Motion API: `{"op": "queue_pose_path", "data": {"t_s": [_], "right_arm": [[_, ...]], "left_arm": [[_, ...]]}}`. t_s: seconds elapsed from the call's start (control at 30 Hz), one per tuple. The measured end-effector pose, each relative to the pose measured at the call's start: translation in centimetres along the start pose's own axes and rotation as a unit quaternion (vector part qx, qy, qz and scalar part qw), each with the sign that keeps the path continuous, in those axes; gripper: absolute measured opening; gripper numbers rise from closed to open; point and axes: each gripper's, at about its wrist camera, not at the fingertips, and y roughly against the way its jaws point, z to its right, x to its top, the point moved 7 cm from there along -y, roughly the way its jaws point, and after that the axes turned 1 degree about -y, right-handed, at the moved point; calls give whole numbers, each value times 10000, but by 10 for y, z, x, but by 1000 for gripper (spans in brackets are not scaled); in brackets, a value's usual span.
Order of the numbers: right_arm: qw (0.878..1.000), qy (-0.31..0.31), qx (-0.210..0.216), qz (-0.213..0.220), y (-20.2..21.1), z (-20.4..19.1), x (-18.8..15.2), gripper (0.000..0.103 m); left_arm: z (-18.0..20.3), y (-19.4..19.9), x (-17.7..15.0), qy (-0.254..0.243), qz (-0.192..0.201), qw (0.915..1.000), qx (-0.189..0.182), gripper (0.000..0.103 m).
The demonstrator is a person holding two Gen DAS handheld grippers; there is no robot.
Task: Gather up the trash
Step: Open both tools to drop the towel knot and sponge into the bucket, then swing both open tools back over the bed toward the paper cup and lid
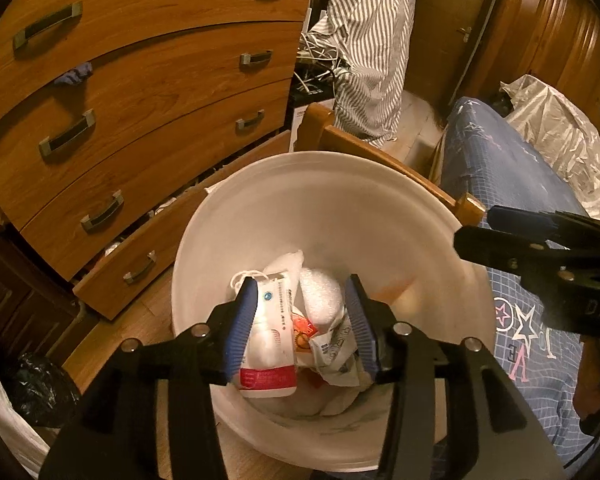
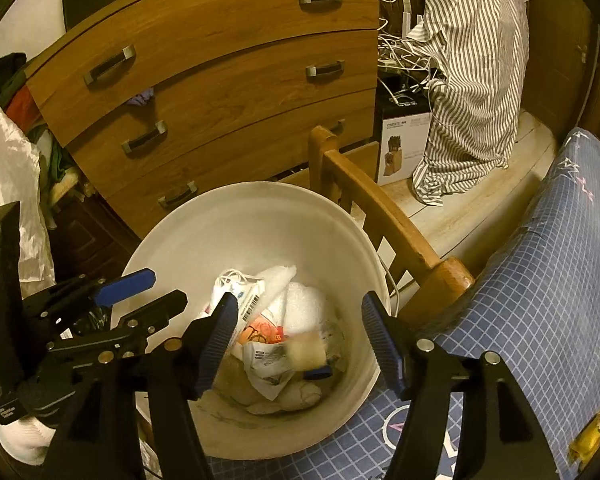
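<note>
You are holding both claws, left [image 1: 302, 322] and right [image 2: 300, 336], wide open and empty over the white bin [image 2: 236, 216], so be lifting them straight up without bumping its rim, because the trash [image 2: 274, 332], all wrappers and paper, is lying inside at the bottom.

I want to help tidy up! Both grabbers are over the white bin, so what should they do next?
Probably lift both away to look for more trash: the left gripper and right gripper look open and empty above the round white plastic bin, and the crumpled wrappers already lie inside.
</note>
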Motion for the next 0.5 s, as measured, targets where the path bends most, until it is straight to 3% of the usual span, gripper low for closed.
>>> {"op": "queue_pose_path", "data": {"t_s": [0.13, 0.27, 0.5], "right_arm": [[9997, -127, 136, 149, 13, 4, -4, 66], [9979, -345, 233, 503, 47, 26, -33, 66], [9844, -1317, -358, 1108, 138, 153, -159, 62]], "left_arm": [[2, 1, 0, -49, 6, 10000, -25, 44], [29, 8, -1, -285, 103, 9993, -230, 44], [136, 6, -16, -974, 92, 9912, -895, 48]]}}
